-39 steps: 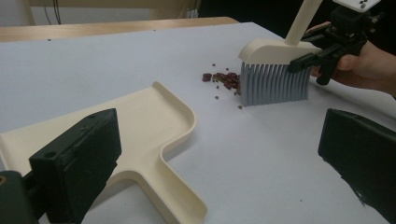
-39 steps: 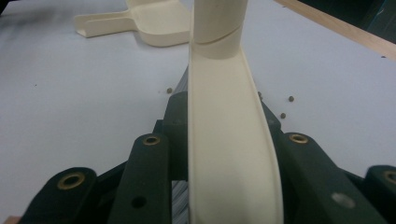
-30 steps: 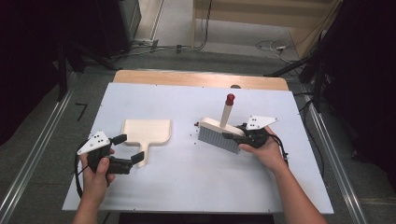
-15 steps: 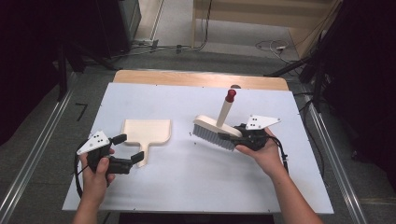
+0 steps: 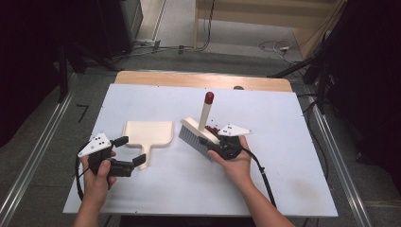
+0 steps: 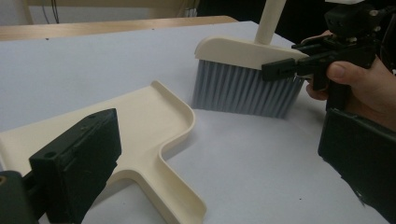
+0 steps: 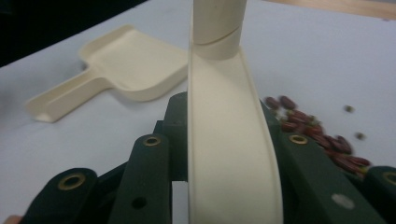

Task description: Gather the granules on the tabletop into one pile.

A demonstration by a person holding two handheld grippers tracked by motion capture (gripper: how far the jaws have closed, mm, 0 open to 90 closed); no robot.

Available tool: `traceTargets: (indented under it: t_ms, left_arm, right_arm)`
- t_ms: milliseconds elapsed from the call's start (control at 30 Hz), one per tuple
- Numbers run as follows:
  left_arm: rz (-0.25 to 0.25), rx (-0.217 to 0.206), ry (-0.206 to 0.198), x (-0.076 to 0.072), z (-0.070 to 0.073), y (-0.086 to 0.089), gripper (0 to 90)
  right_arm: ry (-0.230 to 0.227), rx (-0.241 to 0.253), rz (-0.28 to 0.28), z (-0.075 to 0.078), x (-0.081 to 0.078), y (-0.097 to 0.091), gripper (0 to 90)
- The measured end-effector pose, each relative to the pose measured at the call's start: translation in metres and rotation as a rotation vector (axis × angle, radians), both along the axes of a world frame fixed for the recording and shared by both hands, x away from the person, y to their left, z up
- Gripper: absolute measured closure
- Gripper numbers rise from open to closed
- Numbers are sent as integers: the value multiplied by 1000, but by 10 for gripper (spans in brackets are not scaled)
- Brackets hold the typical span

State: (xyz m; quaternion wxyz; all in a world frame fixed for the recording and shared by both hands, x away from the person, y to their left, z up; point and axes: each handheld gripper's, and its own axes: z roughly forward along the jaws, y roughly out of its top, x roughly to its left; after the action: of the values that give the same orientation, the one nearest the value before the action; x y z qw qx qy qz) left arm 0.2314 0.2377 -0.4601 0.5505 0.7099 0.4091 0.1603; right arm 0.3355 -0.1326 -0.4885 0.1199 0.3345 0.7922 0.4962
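Right gripper (image 5: 213,145) jaws clamp brush (image 5: 198,136) beside dustpan (image 5: 147,134); left gripper (image 5: 128,150) jaws spread, empty; white tabletop (image 5: 293,142) bare toward near edge.

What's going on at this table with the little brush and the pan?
A person is working with a hand-held gripper in each hand. The right gripper is clamped on the head of a cream plastic hand brush with grey bristles, bristles down on the white table, beside a small pile of dark red beans. The left gripper sits open at the handle of the cream plastic dustpan, which lies flat, not gripping it.
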Motion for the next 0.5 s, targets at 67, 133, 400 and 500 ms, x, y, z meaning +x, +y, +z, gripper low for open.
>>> traceTargets:
  t_ms: [67, 133, 400, 500]
  left_arm:
    - [0, -2, 1, 0, 0, 0, 0]
    - [0, 1, 2, 0, 0, 0, 0]
    - [-6, 7, 2, 1, 0, -4, 0]
    - [-7, 8, 2, 1, 0, -4, 0]
  right_arm:
    - [-6, -7, -40, 1, 1, -5, 659]
    - [-24, -23, -79, 2, 1, -12, 659]
    - [-19, -7, -152, 4, 3, -35, 659]
    - [-28, 40, -159, 11, 1, -44, 659]
